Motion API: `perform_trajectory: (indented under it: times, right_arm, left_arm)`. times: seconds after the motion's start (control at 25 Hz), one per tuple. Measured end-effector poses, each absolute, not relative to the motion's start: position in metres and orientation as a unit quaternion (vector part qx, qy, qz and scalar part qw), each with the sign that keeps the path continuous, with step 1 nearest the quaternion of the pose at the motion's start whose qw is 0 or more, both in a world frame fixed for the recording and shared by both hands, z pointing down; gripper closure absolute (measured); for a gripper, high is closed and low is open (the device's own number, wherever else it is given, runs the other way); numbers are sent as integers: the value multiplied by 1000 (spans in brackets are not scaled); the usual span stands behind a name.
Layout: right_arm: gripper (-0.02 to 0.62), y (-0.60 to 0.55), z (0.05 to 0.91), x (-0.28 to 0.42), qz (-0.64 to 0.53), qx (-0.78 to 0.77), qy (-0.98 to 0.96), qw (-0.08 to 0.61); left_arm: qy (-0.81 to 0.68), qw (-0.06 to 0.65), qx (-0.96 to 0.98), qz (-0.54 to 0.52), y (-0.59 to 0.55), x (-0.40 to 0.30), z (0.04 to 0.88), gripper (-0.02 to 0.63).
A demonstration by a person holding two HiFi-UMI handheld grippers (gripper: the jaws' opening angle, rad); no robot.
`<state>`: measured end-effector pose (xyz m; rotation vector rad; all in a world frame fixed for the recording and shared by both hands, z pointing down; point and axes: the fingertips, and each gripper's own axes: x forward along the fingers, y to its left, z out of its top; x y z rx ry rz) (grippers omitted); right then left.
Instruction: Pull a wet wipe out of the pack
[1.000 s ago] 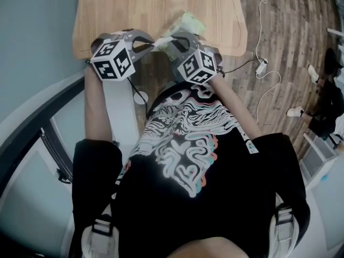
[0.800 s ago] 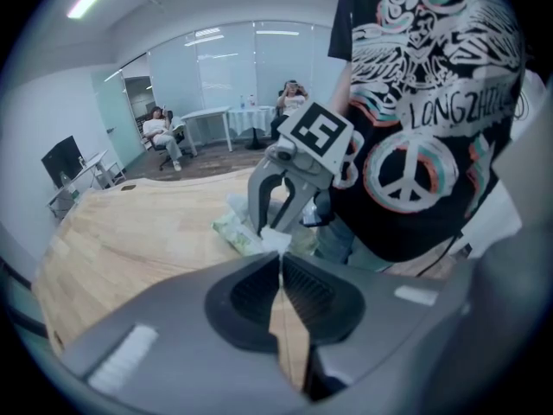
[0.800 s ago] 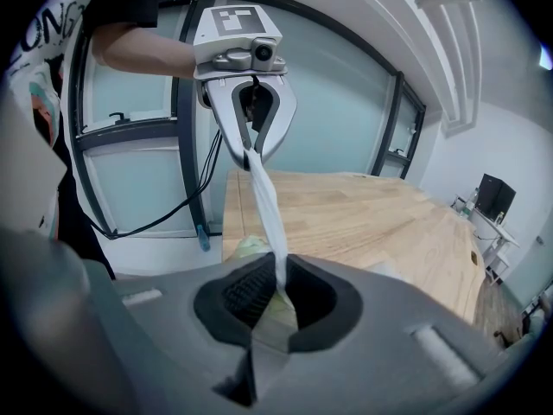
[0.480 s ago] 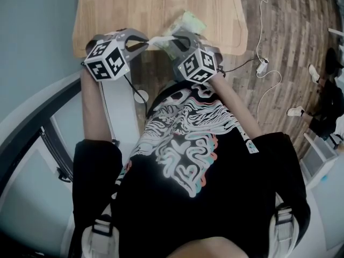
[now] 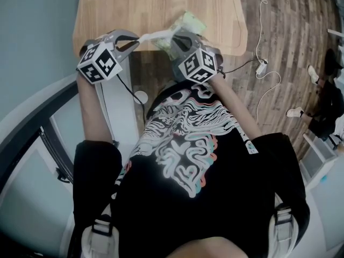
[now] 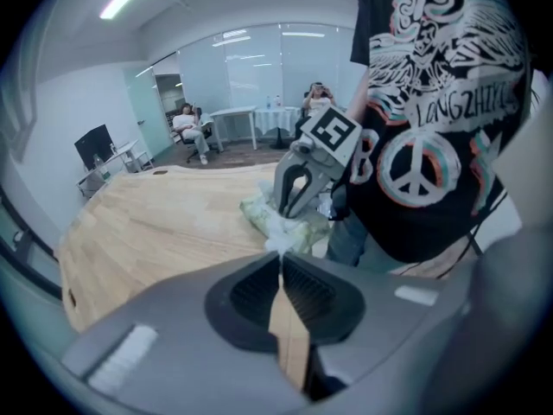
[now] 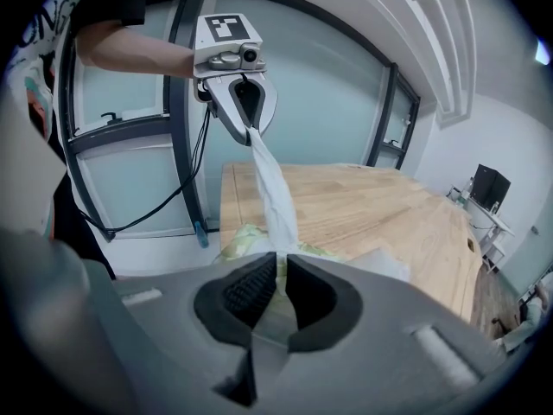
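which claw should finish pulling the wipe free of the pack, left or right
Left. The left claw is shut on the white wet wipe, stretched taut out of the pale green pack. The right claw is clamped on that pack, anchoring it.

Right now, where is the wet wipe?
In the head view, the wet wipe stretches from the left gripper at left to the pack at the near edge of the table.

A wooden table [image 7: 371,206] is stretching out beyond the right claw [image 7: 281,262]. A white cable [image 5: 267,63] is lying on the plank floor [image 5: 279,26], right of that claw.
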<state>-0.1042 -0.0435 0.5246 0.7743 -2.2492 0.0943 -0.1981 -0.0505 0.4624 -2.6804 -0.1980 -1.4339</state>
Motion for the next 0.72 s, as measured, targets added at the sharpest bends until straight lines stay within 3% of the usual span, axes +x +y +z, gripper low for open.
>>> perform_trajectory:
  times: [0.72]
  right_arm:
    - [560,-44,516,-97,80,303,-887,338]
  left_arm:
    - [55,25,-893,-446,-91,-185,510,606]
